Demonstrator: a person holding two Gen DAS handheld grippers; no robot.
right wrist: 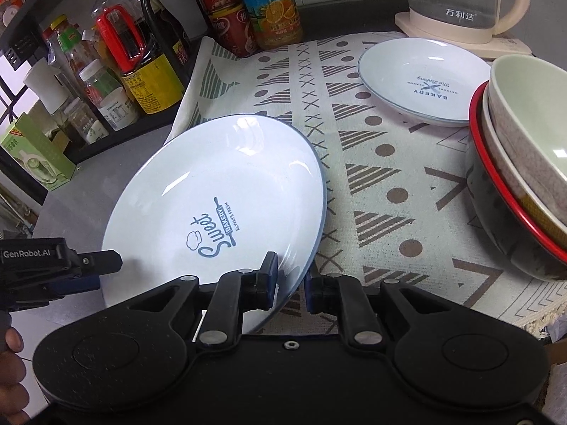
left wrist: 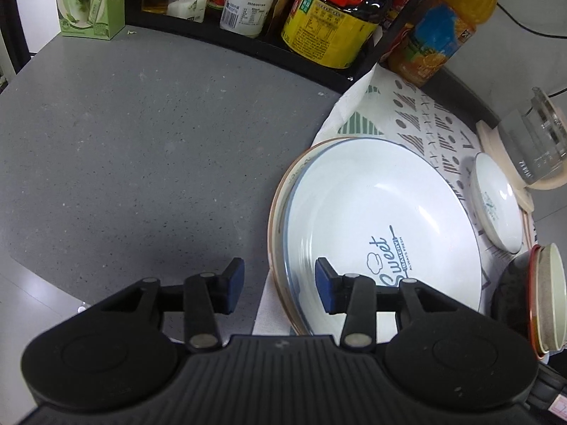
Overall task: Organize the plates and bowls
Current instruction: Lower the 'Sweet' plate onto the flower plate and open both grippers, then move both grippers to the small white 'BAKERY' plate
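Note:
A large white plate (left wrist: 382, 212) printed "Sweet Bakery" lies on a brown-rimmed plate (left wrist: 280, 191), half on the patterned cloth (left wrist: 418, 113). My left gripper (left wrist: 280, 285) is open, its blue pads straddling the near left rim of the two plates without pressing. In the right wrist view my right gripper (right wrist: 290, 283) is shut on the near rim of the large plate (right wrist: 219, 191), which looks slightly tilted. The left gripper's finger (right wrist: 102, 261) shows at that plate's left edge. A smaller white plate (right wrist: 425, 81) lies further back on the cloth.
A stack of nested bowls (right wrist: 524, 163) stands at the right, a red-rimmed dark one at the bottom. A glass kettle (right wrist: 460, 0) on its base is at the back right. Bottles and jars (right wrist: 141, 67) fill a black rack at the back. Grey counter (left wrist: 141, 141) spreads left.

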